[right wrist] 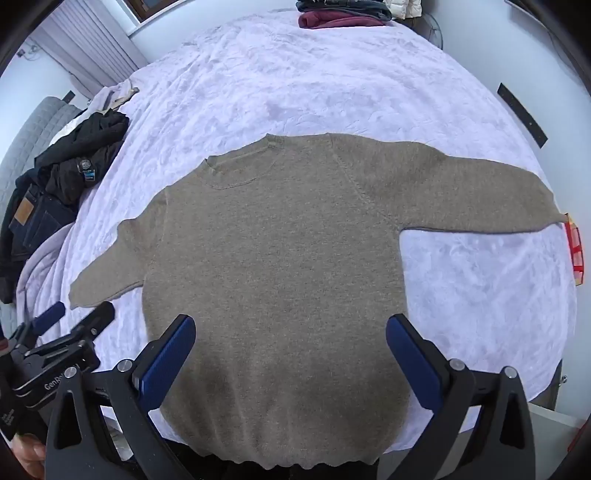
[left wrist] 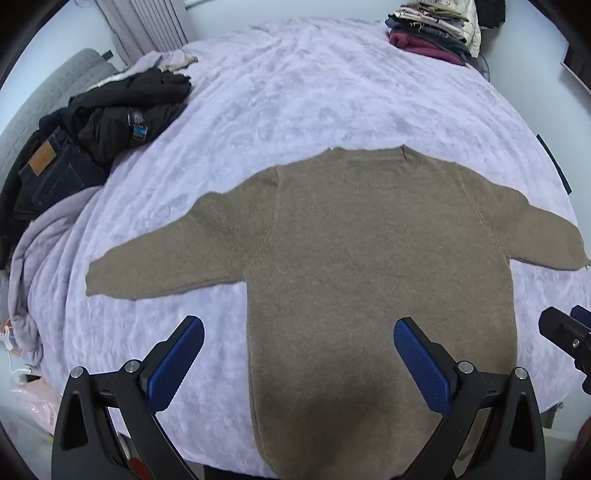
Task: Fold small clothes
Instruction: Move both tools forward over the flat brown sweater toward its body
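A brown-grey knitted sweater lies spread flat on a lilac bedspread, both sleeves stretched out sideways and the collar at the far end. My left gripper hovers open above the sweater's lower left edge, nothing between its blue pads. Wide open too, my right gripper hangs over the lower middle of the sweater body and holds nothing. In the right wrist view the left gripper shows at the lower left, near the left sleeve's cuff.
A heap of dark clothes and jeans lies at the bed's left side. A stack of folded garments sits at the far right corner. The bed's near edge runs just beneath the grippers.
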Action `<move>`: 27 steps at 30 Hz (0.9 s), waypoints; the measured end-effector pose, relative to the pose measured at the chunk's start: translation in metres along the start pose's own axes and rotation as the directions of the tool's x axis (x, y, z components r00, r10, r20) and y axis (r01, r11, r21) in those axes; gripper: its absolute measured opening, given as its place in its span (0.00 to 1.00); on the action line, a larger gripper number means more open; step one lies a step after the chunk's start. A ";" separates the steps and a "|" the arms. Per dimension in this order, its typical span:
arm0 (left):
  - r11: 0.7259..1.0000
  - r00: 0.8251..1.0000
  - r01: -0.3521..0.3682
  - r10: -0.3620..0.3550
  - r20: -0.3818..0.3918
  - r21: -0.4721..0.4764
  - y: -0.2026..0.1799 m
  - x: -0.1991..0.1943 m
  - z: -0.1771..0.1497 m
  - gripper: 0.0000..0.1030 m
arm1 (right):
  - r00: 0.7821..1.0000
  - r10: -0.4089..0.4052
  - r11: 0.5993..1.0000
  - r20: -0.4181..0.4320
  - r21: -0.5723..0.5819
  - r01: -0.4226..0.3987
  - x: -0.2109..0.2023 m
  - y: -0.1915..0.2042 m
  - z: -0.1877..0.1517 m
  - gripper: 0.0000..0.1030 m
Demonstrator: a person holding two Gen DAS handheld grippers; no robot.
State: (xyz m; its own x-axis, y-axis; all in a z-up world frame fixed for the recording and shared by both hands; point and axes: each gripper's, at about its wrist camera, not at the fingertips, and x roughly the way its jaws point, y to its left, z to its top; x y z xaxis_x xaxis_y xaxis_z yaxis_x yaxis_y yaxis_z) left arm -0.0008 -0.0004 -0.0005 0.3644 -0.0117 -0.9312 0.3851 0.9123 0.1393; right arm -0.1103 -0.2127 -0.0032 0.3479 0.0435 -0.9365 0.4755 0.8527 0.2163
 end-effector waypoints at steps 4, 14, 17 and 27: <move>1.000 0.999 0.019 -0.019 0.034 -0.015 -0.001 -0.005 -0.023 1.00 | 0.997 0.066 0.998 -0.041 0.009 -0.066 0.002 0.000 -0.002 1.00; 0.996 0.993 0.071 -0.075 -0.086 -0.049 0.011 -0.004 -0.015 1.00 | 1.000 -0.016 0.999 0.000 -0.033 0.016 -0.006 0.004 0.001 1.00; 0.996 0.993 0.074 -0.079 -0.091 -0.048 0.008 -0.004 -0.019 1.00 | 1.000 -0.024 0.999 -0.001 -0.031 0.024 -0.007 0.004 0.002 1.00; 0.995 0.990 0.089 -0.093 -0.102 -0.045 0.004 -0.009 -0.020 1.00 | 1.000 -0.031 0.999 0.000 -0.035 0.031 -0.009 0.010 0.000 1.00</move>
State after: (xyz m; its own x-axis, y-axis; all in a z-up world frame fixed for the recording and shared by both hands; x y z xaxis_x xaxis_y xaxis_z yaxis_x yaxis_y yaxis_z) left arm -0.0192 0.0116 0.0014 0.2387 -0.0550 -0.9695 0.3775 0.9251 0.0405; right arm -0.1084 -0.2049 0.0074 0.3331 0.0165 -0.9427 0.4573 0.8715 0.1769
